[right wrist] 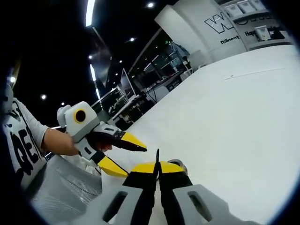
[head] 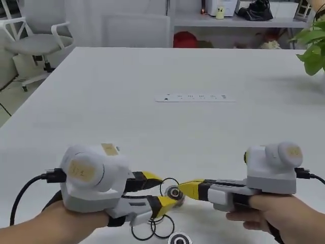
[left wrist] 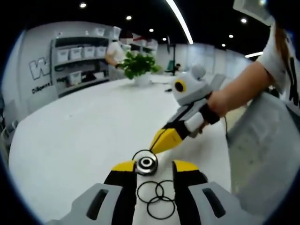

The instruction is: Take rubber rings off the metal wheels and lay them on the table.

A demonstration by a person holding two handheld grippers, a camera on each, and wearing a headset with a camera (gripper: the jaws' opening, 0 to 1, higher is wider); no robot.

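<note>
I'm pinching the thin black rubber ring point(left wrist: 138, 152) in the right gripper point(right wrist: 158, 166), jaws closed; small silver metal wheel point(left wrist: 146, 165) sitting just leftward, between the left gripper point(left wrist: 154, 165) jaws, spread wide.

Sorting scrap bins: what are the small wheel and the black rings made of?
Wheel: looks like bare metal, silvery with bright glints. Loose rings on the table: thin, matte black, probably rubber. The ring pinched by the right gripper looks the same.
</note>
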